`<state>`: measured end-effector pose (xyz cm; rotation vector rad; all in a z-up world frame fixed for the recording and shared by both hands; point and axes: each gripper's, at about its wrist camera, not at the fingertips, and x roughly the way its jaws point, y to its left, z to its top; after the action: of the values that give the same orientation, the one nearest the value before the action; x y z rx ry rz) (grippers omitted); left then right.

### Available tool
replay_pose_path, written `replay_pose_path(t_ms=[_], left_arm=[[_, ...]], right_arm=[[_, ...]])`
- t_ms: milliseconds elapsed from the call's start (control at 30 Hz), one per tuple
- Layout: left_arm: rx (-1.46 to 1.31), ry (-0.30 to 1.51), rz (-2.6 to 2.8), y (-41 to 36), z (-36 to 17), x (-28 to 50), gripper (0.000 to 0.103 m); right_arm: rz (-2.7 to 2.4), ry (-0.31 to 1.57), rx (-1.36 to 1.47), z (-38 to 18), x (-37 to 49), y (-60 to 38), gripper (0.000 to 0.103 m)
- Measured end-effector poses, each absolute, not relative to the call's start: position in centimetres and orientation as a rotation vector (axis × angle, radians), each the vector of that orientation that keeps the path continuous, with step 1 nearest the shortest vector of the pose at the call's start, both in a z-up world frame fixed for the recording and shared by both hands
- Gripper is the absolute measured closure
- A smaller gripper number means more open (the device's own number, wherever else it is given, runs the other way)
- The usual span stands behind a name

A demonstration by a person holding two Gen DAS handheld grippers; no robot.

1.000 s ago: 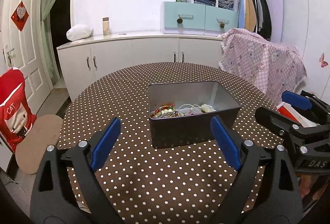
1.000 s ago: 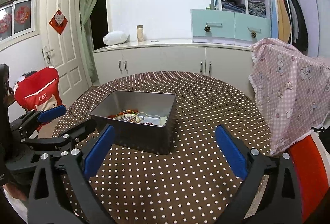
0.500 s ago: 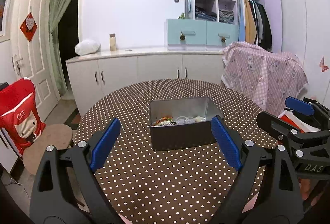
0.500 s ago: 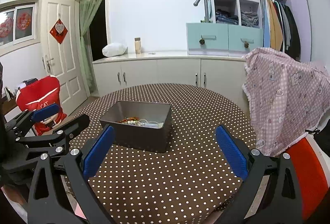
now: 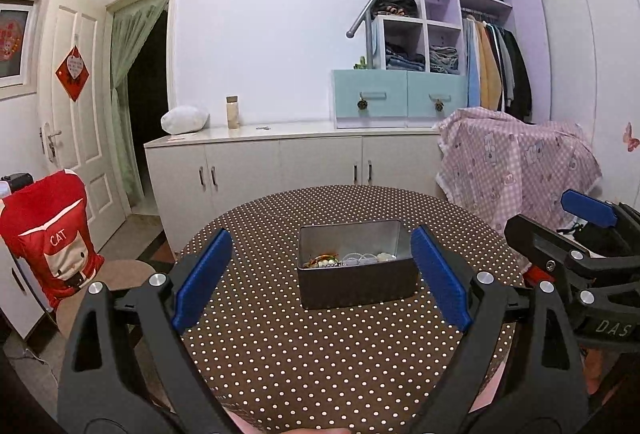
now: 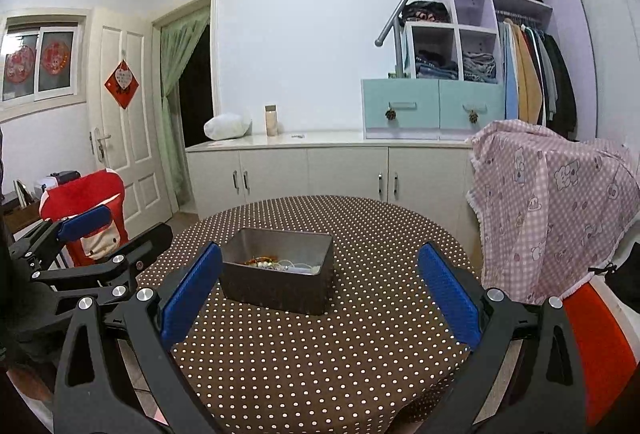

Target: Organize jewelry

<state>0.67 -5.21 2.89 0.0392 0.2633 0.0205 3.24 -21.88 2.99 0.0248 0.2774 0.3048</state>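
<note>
I see my left tongs (image 5: pixel 320 276) and right tongs (image 6: pixel 318 288): black plastic arms, blue ribbed pads (image 5: pixel 202 280), silver screws.

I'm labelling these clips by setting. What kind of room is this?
Most likely a bedroom or living space in a home: an open wardrobe of hanging clothes, white cabinets along the wall, and a round table with a polka-dot cloth holding a tin of jewelry.

Tangled jewelry (image 5: pixel 347 259) inside open metal tin (image 5: pixel 356 288)
</note>
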Motion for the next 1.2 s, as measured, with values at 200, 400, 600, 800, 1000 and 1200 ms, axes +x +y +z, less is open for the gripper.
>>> replay_pose_path(t_ms=[200, 400, 600, 800, 1000, 1200], left_arm=[[0.036, 0.244, 0.027, -5.3, 3.3, 0.1, 0.012], [0.035, 0.230, 0.033, -5.2, 3.6, -0.3, 0.011], [0.034, 0.231, 0.032, -5.2, 3.7, -0.4, 0.011], [0.035, 0.230, 0.032, -5.2, 3.7, -0.4, 0.011], [0.029, 0.237, 0.031, -5.3, 3.8, -0.4, 0.011], [0.031, 0.239, 0.037, -5.0, 3.7, -0.5, 0.011]], right_arm=[[0.306, 0.255, 0.026, 3.3, 2.6, -22.1, 0.008], [0.312, 0.244, 0.030, 3.3, 2.2, -22.1, 0.008], [0.309, 0.243, 0.033, 3.2, 2.0, -22.1, 0.008], [0.310, 0.245, 0.039, 3.2, 1.8, -22.2, 0.008], [0.306, 0.249, 0.041, 3.1, 1.9, -22.2, 0.008], [0.308, 0.254, 0.046, 3.2, 2.0, -22.3, 0.008]])
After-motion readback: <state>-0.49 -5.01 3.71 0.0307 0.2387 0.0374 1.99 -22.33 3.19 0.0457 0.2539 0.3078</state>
